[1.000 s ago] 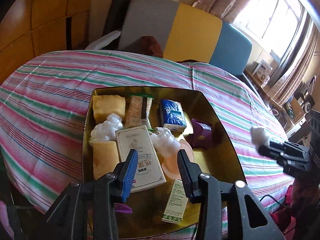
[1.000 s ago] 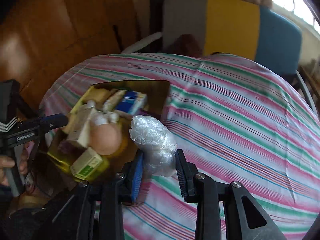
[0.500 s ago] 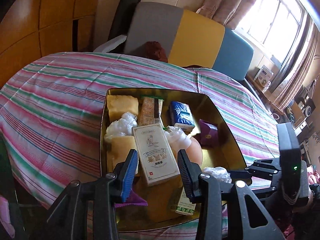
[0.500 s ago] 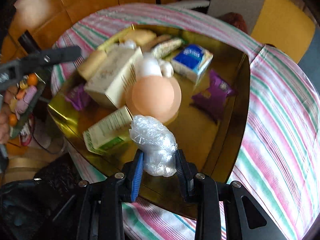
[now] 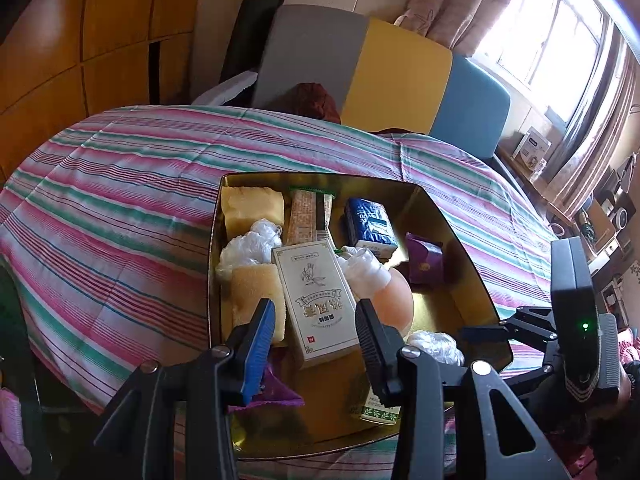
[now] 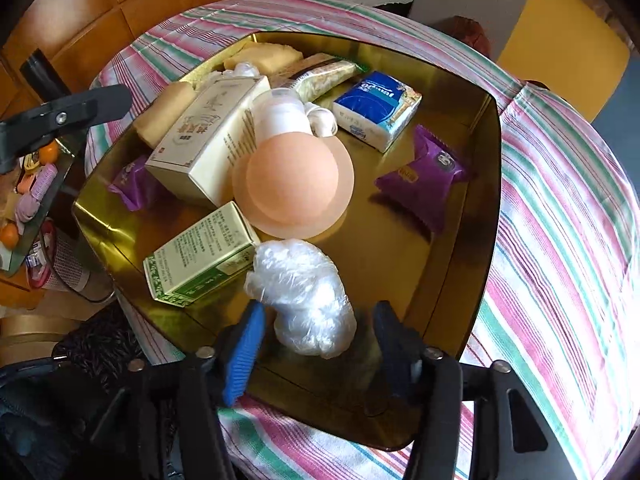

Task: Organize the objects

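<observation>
- My right gripper (image 6: 316, 344) has its jaws spread, with the crumpled plastic wad (image 6: 306, 298) sitting between them on the gold tray (image 6: 460, 248), apparently untouched by either finger.
- Just left of the wad I see a green-and-white carton (image 6: 200, 258).
- Beyond it a peach dome (image 6: 294, 186) leans against the cream box (image 6: 208, 136).
- Far right: a blue tissue pack (image 6: 378, 110) and a purple packet (image 6: 426, 172).
- The left gripper (image 6: 64, 114) pokes in at the left edge.

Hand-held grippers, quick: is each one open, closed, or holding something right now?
Left hand-held gripper: open, holding nothing.
Right hand-held gripper: open, with the plastic bag loose between its fingers in the gold tray.
</observation>
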Demonstrator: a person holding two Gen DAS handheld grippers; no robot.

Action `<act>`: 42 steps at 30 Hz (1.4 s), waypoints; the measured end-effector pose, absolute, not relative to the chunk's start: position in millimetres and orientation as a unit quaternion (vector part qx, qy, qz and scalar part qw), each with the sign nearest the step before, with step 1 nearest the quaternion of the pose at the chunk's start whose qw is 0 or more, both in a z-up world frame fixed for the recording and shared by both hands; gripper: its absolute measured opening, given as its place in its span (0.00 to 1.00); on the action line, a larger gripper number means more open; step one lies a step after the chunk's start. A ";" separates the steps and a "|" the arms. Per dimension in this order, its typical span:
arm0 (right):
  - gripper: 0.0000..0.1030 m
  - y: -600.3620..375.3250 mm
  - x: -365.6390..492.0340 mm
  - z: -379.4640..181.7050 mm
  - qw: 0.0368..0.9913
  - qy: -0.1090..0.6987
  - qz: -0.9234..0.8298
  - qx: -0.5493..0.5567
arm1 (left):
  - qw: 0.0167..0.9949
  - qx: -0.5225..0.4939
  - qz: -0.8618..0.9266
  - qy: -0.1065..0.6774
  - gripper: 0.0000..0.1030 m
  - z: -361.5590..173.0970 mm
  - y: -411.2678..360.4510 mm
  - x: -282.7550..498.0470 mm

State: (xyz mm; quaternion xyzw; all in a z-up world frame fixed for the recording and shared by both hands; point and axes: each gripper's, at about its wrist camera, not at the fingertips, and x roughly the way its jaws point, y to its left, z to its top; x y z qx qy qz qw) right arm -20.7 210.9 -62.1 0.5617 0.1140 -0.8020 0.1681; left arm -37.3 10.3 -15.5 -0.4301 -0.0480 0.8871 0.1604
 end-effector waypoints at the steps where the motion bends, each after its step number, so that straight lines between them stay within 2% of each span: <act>1: 0.58 211.2 -19.0 -61.2 0.168 0.113 -0.803 0.560 | 0.158 -0.428 0.888 -0.046 0.41 -14.8 10.3 -36.5; 4: 0.64 214.7 -13.6 -58.8 0.162 0.107 -0.811 0.552 | 0.149 -0.423 0.893 -0.042 0.41 -12.3 9.7 -34.4; 7: 0.66 209.3 -7.8 -55.5 0.148 0.101 -0.821 0.542 | 0.130 -0.417 0.899 -0.035 0.41 -9.2 9.6 -31.7; 11: 0.74 211.5 3.2 -46.3 0.128 0.084 -0.843 0.515 | 0.099 -0.404 0.909 -0.025 0.41 -3.4 8.1 -26.5; 19: 0.82 220.1 9.6 -18.6 0.055 0.030 -0.899 0.434 | 0.041 -0.382 0.923 -0.008 0.41 12.2 7.1 -12.5; 25: 0.86 222.4 20.2 -2.0 0.012 0.017 -0.924 0.381 | 0.017 -0.356 0.934 0.018 0.42 25.3 16.8 1.4; 29: 0.86 217.2 25.6 2.2 0.003 0.016 -0.929 0.369 | 0.012 -0.351 0.936 0.026 0.55 33.1 23.2 8.4; 34: 0.86 216.1 29.1 8.1 -0.017 0.008 -0.934 0.357 | 0.009 -0.341 0.940 0.026 0.55 34.4 24.5 14.5; 38: 0.92 216.3 29.7 12.3 -0.035 0.002 -0.938 0.346 | 0.003 -0.343 0.939 0.032 0.55 30.0 27.0 16.1; 42: 0.92 218.0 26.8 14.0 -0.046 -0.006 -0.938 0.342 | -0.001 -0.345 0.938 0.035 0.55 26.6 28.2 17.8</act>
